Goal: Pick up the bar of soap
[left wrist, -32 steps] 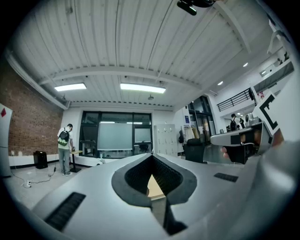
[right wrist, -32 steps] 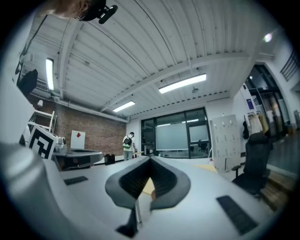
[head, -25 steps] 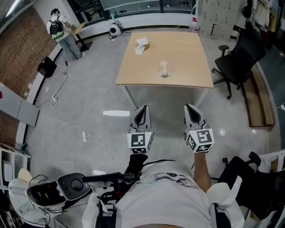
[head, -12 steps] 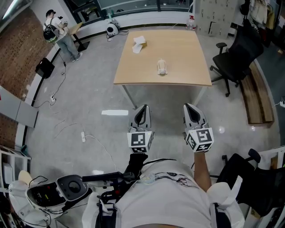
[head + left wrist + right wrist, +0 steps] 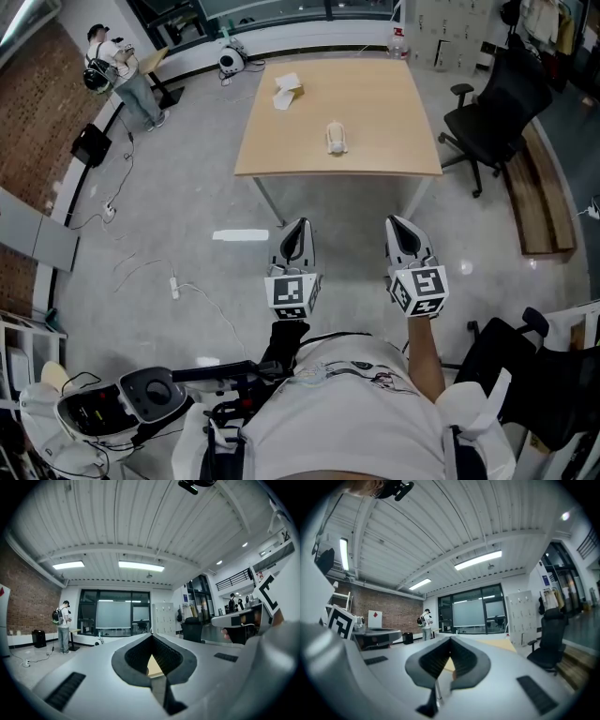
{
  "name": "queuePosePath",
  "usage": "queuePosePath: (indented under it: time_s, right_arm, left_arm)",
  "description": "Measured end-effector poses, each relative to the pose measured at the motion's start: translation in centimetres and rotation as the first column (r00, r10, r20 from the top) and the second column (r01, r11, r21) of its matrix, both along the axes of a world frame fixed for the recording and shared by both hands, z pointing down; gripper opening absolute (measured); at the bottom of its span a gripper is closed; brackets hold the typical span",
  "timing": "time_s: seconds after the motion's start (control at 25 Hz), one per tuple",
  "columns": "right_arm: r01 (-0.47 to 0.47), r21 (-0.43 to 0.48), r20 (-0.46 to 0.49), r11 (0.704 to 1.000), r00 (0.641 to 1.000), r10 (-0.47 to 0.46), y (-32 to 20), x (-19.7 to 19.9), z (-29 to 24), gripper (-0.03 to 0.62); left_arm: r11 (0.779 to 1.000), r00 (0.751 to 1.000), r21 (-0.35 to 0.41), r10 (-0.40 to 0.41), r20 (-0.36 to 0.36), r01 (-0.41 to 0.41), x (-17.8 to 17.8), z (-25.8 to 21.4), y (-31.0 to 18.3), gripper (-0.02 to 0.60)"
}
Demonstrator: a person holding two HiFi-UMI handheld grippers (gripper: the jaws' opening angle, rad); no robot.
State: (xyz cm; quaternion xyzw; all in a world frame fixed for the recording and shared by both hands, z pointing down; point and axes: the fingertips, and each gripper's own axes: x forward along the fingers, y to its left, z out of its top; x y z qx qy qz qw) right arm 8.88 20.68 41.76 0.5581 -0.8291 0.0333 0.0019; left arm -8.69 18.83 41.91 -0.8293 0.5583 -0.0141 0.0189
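I am keeping my left tool [image 5: 299,225] and right tool [image 5: 396,223] squeezed shut on nothing. Only the head view is showing the soap [image 5: 335,139] (small, pale). It is lying in the middle of the bench [image 5: 394,112], well ahead of me, its long side pointing away. The tool views are showing ceiling lights [image 5: 140,566].

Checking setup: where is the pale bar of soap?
Head view: the pale bar of soap lies centrally on the light wooden table, near-right of the white paper.
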Motion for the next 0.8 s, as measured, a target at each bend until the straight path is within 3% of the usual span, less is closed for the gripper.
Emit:
queuePosePath:
  time_s: [0.56,0.8]
  right_arm:
    - [0.018,-0.039,0.006,0.999,1.000,-0.018,0.6,1.0,1.7,0.003]
    - [0.035,-0.071,0.014,0.997,0.999,-0.034,2.0,2.3,3.1,0.003]
  left_arm:
    - [1.000,1.000,-0.019,0.006,0.024,-0.005,2.0,1.6,0.6,0.002]
    - [0.997,1.000,-0.079,-0.005,0.030,0.008,3.7,2.8,1.8,0.002]
